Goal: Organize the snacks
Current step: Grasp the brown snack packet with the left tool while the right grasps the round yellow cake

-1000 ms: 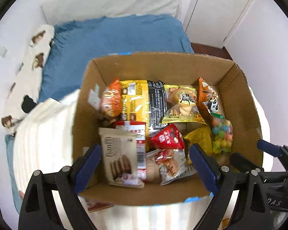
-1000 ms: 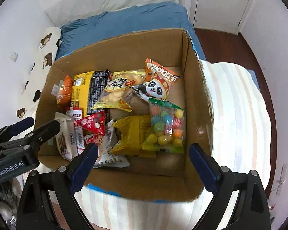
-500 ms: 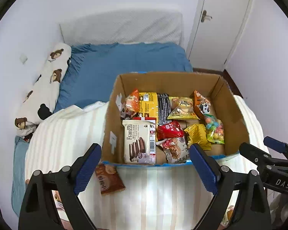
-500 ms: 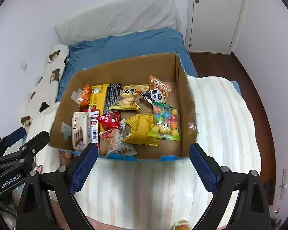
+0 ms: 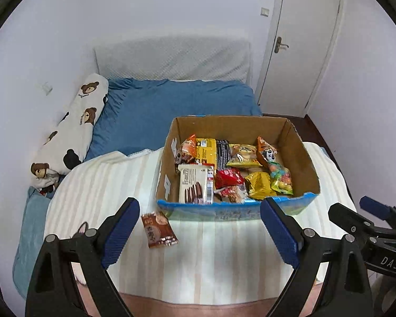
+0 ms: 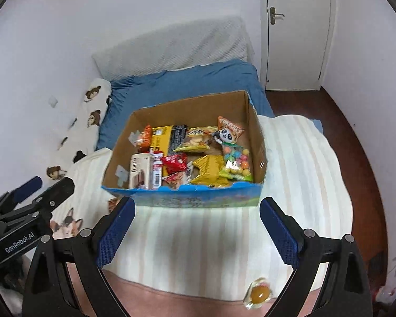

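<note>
- Two grippers, left gripper (image 5: 200, 229) and right gripper (image 6: 197, 229), are both spread wide and hold nothing.
- Cardboard box (image 5: 307, 159) of snacks sits on the striped blanket (image 5: 219, 261) at 12 o'clock, its blue front edge just beyond the fingertips.
- Brown snack packet (image 5: 158, 229) lies loose at 10 o'clock, just beside the box's front-left corner.
- Wrapped candy (image 6: 258, 293) lies at 5 o'clock near the blanket's near edge.

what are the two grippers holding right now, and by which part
Nothing. The left gripper and right gripper are both open and empty, back from the cardboard box; the brown snack packet lies loose on the blanket.
</note>
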The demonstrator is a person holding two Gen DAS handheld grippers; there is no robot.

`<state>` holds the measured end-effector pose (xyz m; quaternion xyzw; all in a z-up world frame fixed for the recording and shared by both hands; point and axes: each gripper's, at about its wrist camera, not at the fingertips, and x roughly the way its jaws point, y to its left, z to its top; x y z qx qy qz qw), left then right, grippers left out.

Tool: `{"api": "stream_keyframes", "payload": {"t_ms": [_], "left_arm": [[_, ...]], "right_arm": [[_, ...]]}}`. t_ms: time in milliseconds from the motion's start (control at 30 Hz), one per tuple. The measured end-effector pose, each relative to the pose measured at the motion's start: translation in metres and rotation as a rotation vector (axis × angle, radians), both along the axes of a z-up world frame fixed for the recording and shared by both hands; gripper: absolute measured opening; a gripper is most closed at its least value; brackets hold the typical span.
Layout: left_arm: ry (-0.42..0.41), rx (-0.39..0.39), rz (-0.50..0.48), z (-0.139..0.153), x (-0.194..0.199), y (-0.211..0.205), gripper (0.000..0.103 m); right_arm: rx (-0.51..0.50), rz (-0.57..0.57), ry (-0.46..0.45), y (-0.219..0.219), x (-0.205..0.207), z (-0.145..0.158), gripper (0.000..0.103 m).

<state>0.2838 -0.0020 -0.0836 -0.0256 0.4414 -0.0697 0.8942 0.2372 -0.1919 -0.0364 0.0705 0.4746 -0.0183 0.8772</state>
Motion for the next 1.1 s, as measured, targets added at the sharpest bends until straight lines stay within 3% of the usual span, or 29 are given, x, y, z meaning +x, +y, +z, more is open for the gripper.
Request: {"api": "stream_keyframes", "payload": {"t_ms": [100, 200, 433, 600, 700, 833, 967, 1100], "left_arm": [[0.016, 0.002, 0.009, -0.008, -0.02, 0.001, 0.094], [0.083, -0.003, 0.024, -0.036, -0.04, 0.005, 0.094], [0.266, 0.032, 0.025, -0.117, -0.067, 0.005, 0.094], [0.361, 0.024, 0.039, -0.15, -0.072, 0.008, 0.094], [0.391, 0.031, 0.054, -0.162, -0.071, 0.012, 0.094], [0.416, 0.026, 0.089, -0.169, -0.063, 0.025, 0.094], [0.418, 0.023, 0.151, -0.171, -0.036, 0.047, 0.094], [0.434, -0.042, 0.201, -0.177, 0.007, 0.072, 0.094]], "right_arm": [[0.056, -0.044, 0.014, -0.011, -0.021, -0.01, 0.097], [0.103, -0.116, 0.067, -0.032, -0.045, -0.038, 0.097], [0.145, -0.286, 0.273, -0.086, -0.088, -0.139, 0.097], [0.2, -0.372, 0.374, -0.107, -0.099, -0.202, 0.097], [0.211, -0.414, 0.407, -0.113, -0.1, -0.232, 0.084], [0.106, -0.393, 0.37, -0.103, -0.099, -0.242, 0.066], [0.066, -0.325, 0.346, -0.078, -0.092, -0.239, 0.065], [0.069, -0.26, 0.339, -0.049, -0.072, -0.239, 0.065]]}}
